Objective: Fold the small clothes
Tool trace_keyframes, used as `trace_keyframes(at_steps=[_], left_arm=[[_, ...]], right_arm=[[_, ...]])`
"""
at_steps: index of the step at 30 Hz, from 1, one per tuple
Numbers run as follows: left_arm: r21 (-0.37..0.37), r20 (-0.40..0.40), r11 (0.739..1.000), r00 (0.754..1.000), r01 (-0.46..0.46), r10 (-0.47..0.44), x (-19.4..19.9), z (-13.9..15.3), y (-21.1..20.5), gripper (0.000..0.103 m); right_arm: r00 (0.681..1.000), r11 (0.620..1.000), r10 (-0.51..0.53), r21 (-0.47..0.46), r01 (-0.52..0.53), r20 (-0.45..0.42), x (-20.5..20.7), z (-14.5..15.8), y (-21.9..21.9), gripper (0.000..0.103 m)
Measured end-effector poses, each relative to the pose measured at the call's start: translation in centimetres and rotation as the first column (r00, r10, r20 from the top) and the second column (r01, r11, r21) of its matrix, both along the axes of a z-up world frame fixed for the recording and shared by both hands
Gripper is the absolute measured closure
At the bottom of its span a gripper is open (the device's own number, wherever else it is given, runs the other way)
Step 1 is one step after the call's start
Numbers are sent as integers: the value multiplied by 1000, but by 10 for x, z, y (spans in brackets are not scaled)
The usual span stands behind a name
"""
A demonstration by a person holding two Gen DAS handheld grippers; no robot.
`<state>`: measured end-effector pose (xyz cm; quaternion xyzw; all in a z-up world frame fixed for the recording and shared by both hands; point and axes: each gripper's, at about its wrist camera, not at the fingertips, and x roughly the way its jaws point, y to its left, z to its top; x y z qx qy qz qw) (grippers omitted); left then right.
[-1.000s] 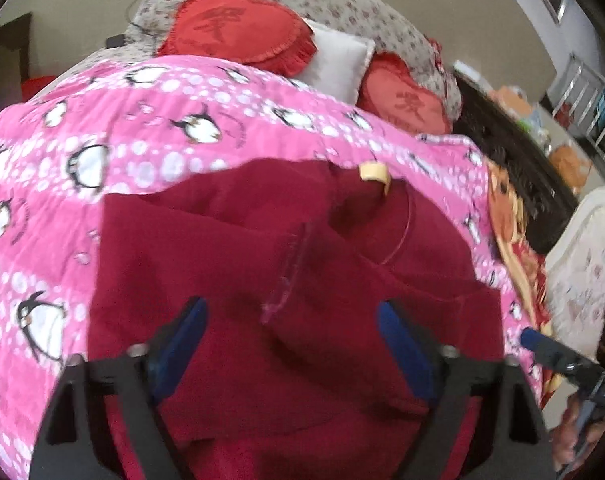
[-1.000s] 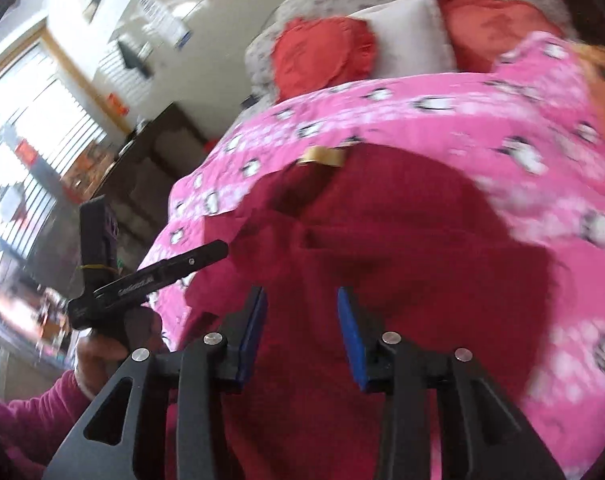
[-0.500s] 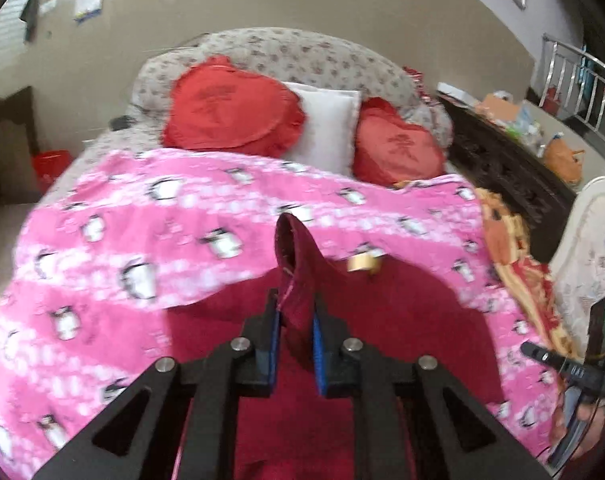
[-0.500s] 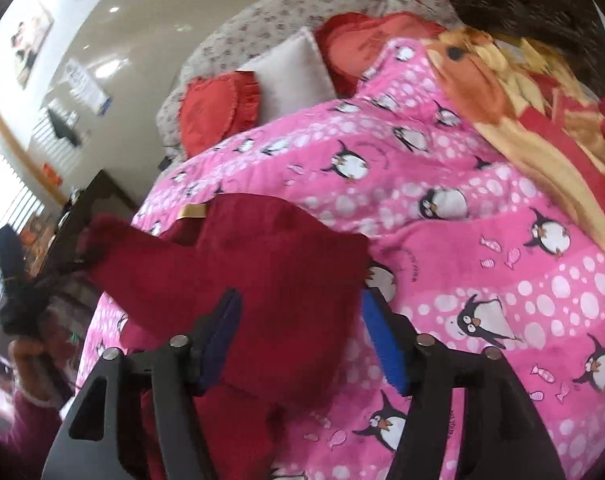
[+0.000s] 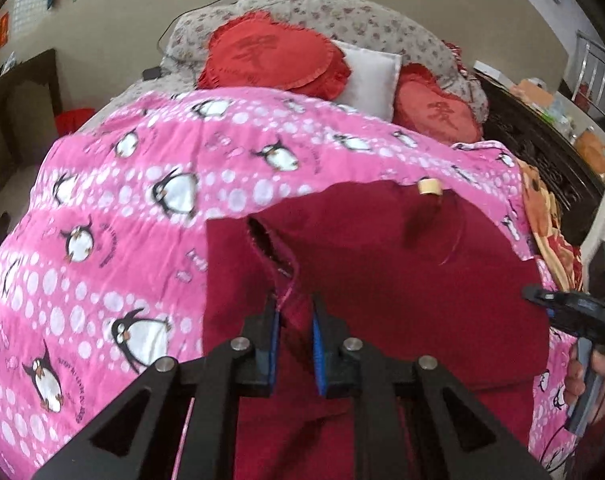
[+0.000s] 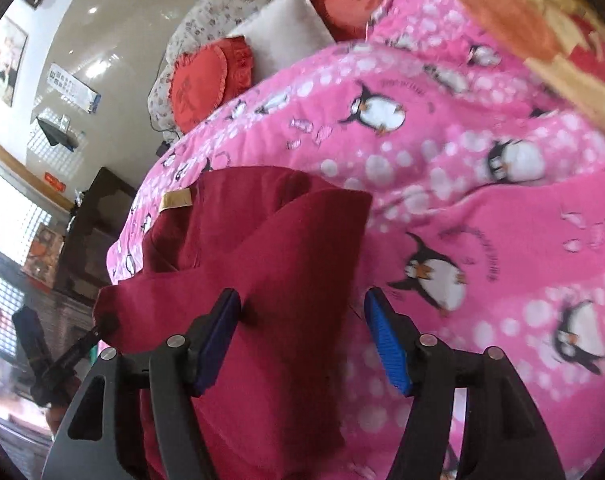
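Crimson fleece fills the middle of both views: a small red garment (image 5: 402,264) lies on the pink penguin-print quilt (image 5: 150,208) that covers the bed, its tan neck label (image 5: 430,187) at the far edge.

The left gripper (image 5: 294,324) angles steeply down toward the bed, and its blue-padded jaws are drawn close together, clamped on a raised ridge of the garment, a hemmed edge with a pink stitch line that stands up between the pads. From the right wrist view this same gripper (image 6: 98,330) shows at the lower left, its dark tip pinching a corner of the red cloth (image 6: 262,280) and pulling it into a peak off the quilt.

The right gripper (image 6: 302,328) also points downward, rolled so the bed looks tilted in its view. Its jaws stand wide apart, one blue pad (image 6: 386,344) over the quilt beside the garment's edge and the other against the red fabric; whether that pad presses the cloth I cannot tell, but nothing is squeezed between them. In the left wrist view the right gripper (image 5: 558,304) appears at the right edge, held in a hand (image 5: 590,376) beside the bed.

At the head of the bed rest two red round cushions (image 5: 270,56) with a white pillow (image 5: 366,76) between them.
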<state>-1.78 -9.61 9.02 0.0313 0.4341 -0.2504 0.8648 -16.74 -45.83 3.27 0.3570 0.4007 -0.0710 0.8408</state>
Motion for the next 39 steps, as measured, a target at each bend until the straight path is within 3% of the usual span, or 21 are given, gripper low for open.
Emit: trace_keyframes(at_steps=[1,2,5,7,9,11,13,16,17,20,22,25,26,30,35,39], left_arm=[[-5,6,1000,1000,8,-8,-2,3,-2,89],[-14,12,1000,1000,14,-14,-2,6,-4,89],[-12,22,1000,1000,15,-15,-3,4,-7,87],[29,-15,1000,1000,6,-5,-1,-13,-12,86],[80,-72,997,997,11,-5,3,-35,-16,81],[76,-97,997,995,-4,11,2,-43,-10,79],[47,-82,999,996,-15,19,-1,-35,0,76],[47,-48,999,999,-22,24,-2,-20,9,74],[40,-39,999,999,-23,25,-2,-17,11,71],[31,-43,999,999,-27,28,-1,-15,11,60],[49,-70,999,997,-22,26,0,-24,6,60],[80,-99,997,995,-6,14,-5,-34,7,60],[82,-90,997,996,-1,9,-8,-32,9,60],[73,-58,997,998,-27,31,-13,-18,20,43],[38,-64,998,996,-59,61,-5,-14,22,39],[34,-72,996,994,-77,79,6,-21,14,39]], right_arm=[[1000,1000,6,8,-6,-9,4,-2,0,94],[1000,1000,16,-3,-16,-6,7,0,1,103],[998,982,40,-185,-33,39,7,30,10,103],[999,965,36,-261,-24,41,7,39,11,103],[1000,959,9,-283,-12,-12,12,28,4,103],[998,970,-8,-242,-7,-58,17,7,-5,103],[999,982,-39,-187,32,-34,9,4,-12,101],[997,986,-80,-144,81,9,-17,22,-13,88],[997,990,-68,-123,70,24,-27,28,-9,79],[1000,997,11,-76,-11,6,-39,28,14,71],[998,992,55,-108,-60,-41,-41,21,31,72],[979,938,30,-332,-98,-203,-41,4,47,101],[976,930,9,-357,-88,-219,-46,-1,44,101],[988,965,-46,-261,5,-149,-66,13,28,101],[999,951,48,-306,-49,-12,-60,53,55,100],[993,925,112,-361,-121,-46,-27,49,80,100]])
